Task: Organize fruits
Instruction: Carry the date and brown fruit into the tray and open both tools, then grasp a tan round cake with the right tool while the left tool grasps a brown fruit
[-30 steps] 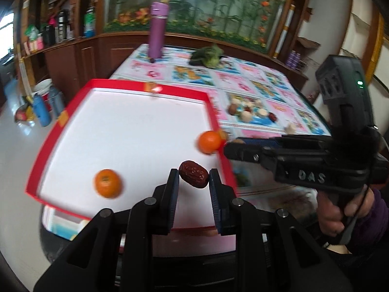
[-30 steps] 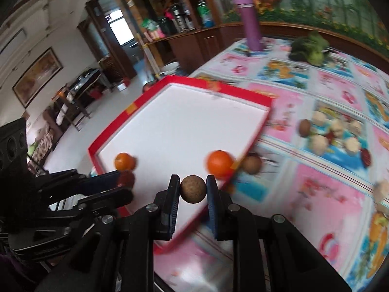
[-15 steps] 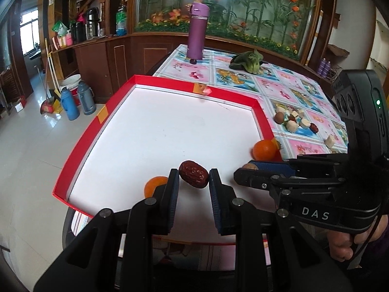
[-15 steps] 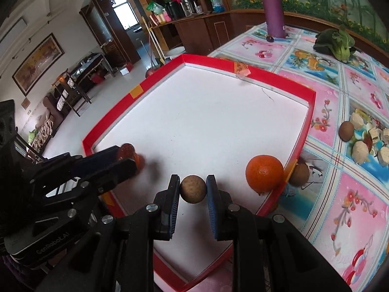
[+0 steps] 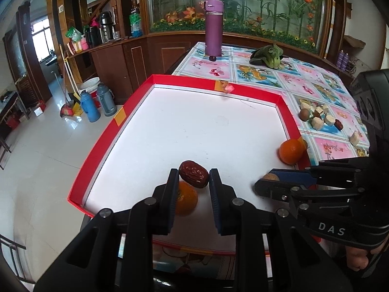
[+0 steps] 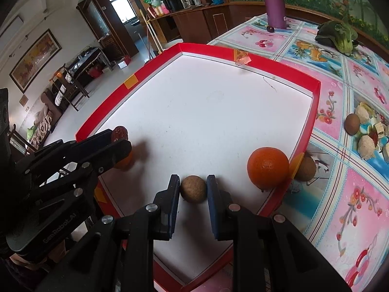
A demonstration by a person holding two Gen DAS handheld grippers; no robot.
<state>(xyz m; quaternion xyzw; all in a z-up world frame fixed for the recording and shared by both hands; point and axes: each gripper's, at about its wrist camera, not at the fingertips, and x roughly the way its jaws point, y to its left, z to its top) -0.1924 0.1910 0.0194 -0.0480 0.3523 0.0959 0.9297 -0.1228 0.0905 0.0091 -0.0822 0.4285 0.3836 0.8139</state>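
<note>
Now, left hand-held gripper [image 5: 193,178]: closed on a red date [image 5: 193,177], lower centre.
Right hand-held gripper [image 6: 193,189]: clamping a brown ball [image 6: 193,188], bottom centre.
Tray [image 6: 315,102]: red-rimmed; orange [image 6: 268,168] at its right wall.

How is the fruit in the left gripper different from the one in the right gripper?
The red date in the left gripper is dark red, oblong and wrinkled; the brown round fruit in the right gripper is tan, ball-shaped and matte. The date lies tilted between the fingers, above an orange; the round fruit has only the white tray floor around it. Both are pinched between closed fingers over the red-rimmed tray.
</note>
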